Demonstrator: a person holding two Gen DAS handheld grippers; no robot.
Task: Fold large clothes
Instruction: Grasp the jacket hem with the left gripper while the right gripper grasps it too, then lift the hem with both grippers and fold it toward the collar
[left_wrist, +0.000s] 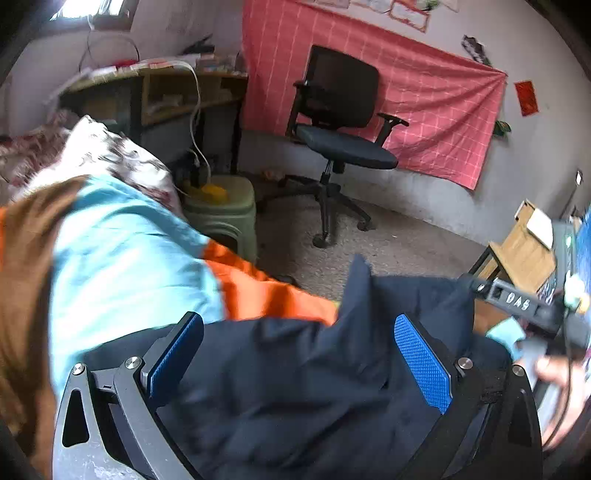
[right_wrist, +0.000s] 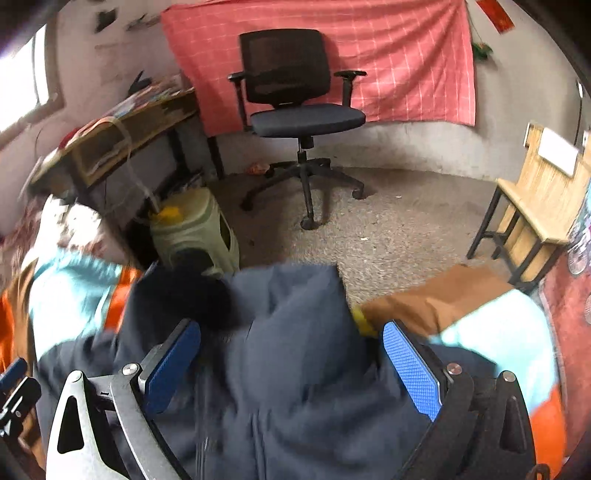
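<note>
My left gripper (left_wrist: 299, 354) has its blue pads (left_wrist: 423, 363) spread wide, and the dark navy garment (left_wrist: 295, 387) is bunched right between them — it fills the gap but nothing's pinched; off to its left side there's the light-blue, orange and brown bedding (left_wrist: 122, 258) the garment lies on; ahead of it, well apart, an office chair (left_wrist: 340, 122) against a pink checked cloth (left_wrist: 424, 103). My right gripper (right_wrist: 291, 363) is also spread wide over the same navy garment (right_wrist: 288, 350), fabric humped up between the fingers; a green stool (right_wrist: 195, 229) sits ahead to its left — everything's a bit motion-blurred.
</note>
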